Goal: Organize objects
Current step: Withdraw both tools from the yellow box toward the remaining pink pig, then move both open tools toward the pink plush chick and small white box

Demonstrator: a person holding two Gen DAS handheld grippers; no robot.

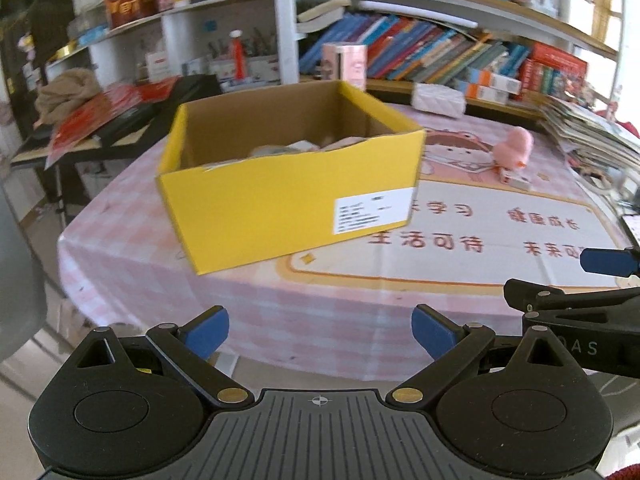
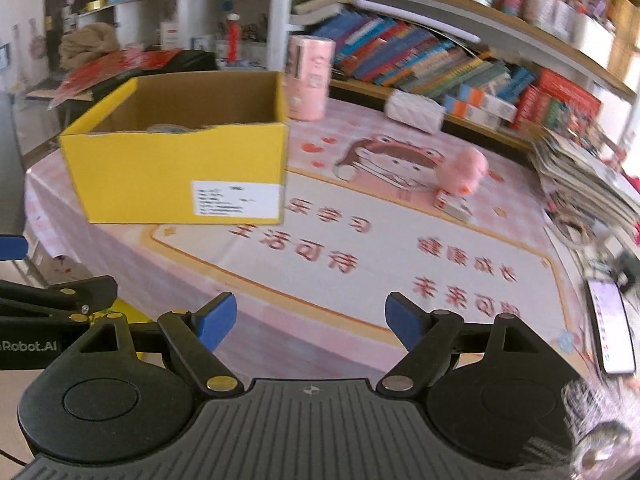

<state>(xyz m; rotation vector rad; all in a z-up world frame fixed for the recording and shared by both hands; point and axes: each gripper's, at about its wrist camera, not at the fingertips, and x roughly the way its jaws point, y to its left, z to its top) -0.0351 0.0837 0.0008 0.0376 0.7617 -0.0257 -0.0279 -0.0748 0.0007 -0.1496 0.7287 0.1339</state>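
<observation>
Both the left gripper [image 1: 320, 334] and right gripper [image 2: 310, 322] are held with jaws apart, nothing between them. A yellow box [image 1: 288, 196] is set on the table [image 1: 360, 300], well apart from a pink toy [image 2: 464, 170].

box [image 1: 288, 196] left on table [image 1: 400, 300], toy [image 1: 514, 148] right — items, perhaps papers, inside

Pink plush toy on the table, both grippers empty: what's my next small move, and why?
Probably bring the right gripper forward toward the pink plush toy. Its fingers are spread with nothing between them, the toy sits loose on a small flat card pack to the right of the open yellow cardboard box, which already holds items, and it lies nearer the right side.
</observation>
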